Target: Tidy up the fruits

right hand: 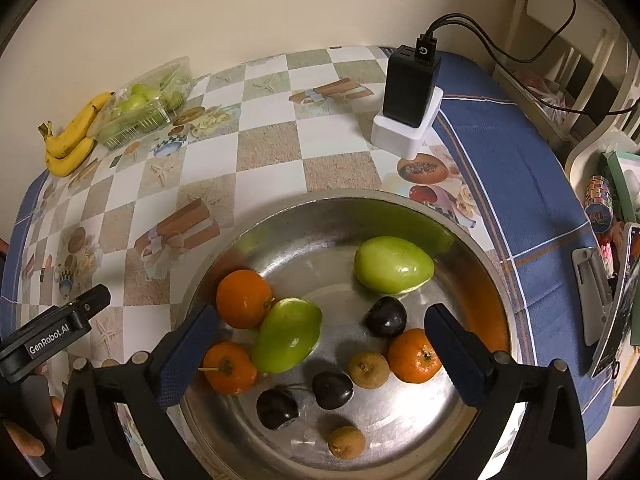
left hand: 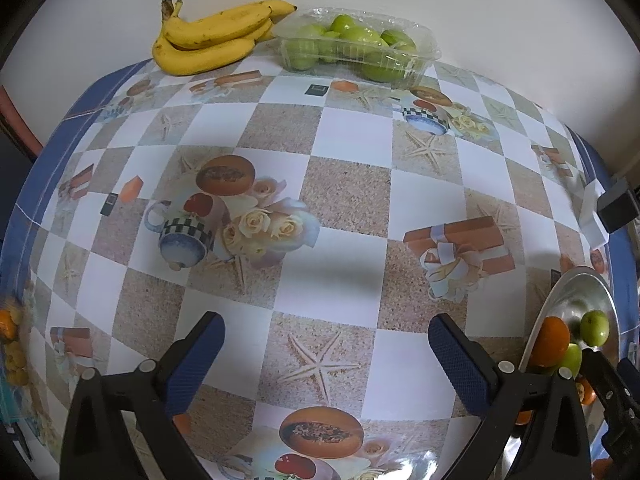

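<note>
At the far left edge of the table [left hand: 348, 136], against the wall, a bunch of bananas [left hand: 216, 36] lies just beside a clear plastic tray of green fruits [left hand: 356, 48]; the two look to be touching at the banana tips. Both sit well away from the left gripper [left hand: 326, 356], which hovers above the patterned tablecloth with its blue-padded fingers spread wide and nothing between them. The cloth under it carries only printed pictures of cups, roses, starfish and gift boxes. To that gripper's right, the rim of the metal bowl [left hand: 568, 292] curves into view with an orange and small green fruits inside.

Seen from the right wrist, the right gripper [right hand: 320, 344] hangs over the metal bowl [right hand: 472, 240], its fingers likewise apart and holding nothing. Going left to right in the bowl: an orange [right hand: 244, 298] and a second one [right hand: 230, 368] by the left finger, a green mango-like fruit [right hand: 288, 336] touching both, two dark plums [right hand: 304, 398] near the middle, two small brownish fruits [right hand: 368, 368], a third dark plum [right hand: 386, 316], a second green fruit [right hand: 394, 266] farther back, and a third orange [right hand: 414, 356] just beside the right finger. Beyond the bowl, a black charger [right hand: 410, 84] stands on a white block.
</note>
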### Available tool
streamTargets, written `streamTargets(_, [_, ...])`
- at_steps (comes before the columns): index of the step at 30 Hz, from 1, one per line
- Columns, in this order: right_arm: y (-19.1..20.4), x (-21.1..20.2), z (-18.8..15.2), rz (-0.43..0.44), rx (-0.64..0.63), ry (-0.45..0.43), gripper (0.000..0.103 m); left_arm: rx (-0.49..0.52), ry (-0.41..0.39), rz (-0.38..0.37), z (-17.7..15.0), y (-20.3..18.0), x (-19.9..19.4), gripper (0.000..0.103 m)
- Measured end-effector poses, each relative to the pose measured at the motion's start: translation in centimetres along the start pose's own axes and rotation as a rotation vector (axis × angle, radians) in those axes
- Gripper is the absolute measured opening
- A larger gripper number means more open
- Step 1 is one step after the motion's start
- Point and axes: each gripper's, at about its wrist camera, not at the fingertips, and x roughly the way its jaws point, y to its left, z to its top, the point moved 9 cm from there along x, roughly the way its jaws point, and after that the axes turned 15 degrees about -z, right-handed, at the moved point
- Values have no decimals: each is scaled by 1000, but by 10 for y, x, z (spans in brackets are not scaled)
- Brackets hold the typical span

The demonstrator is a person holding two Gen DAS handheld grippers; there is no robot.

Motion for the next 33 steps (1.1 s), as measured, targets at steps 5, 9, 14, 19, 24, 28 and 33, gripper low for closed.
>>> streamTargets(5, [3,-1,1,10,-6,-7,103,16,-8,0,0,2,-1,103])
streamTargets(9, [7,-2,0,13,-21,-13,103,43,-30,13,2,2,-6,103])
streamTargets(14, [12,-6,-5,20,-33,-22,103,74,-83,55,4,5,-24,103])
streamTargets(19, [15,-16,-12,18,-43,-39,103,108,-109,129,-4,11,-45,103])
streamTargets(24, [15,-29,-23,11,-58,-58,103,114,-99,145,-18,17,-60,103])
streamTargets(28, [14,-41,-33,15,-58,-75,103,126,-92,157,-31,22,-73,103])
streamTargets(33, [12,-53,-44,3,-69,-99,103,135,-95,150,-46,25,-87,103])
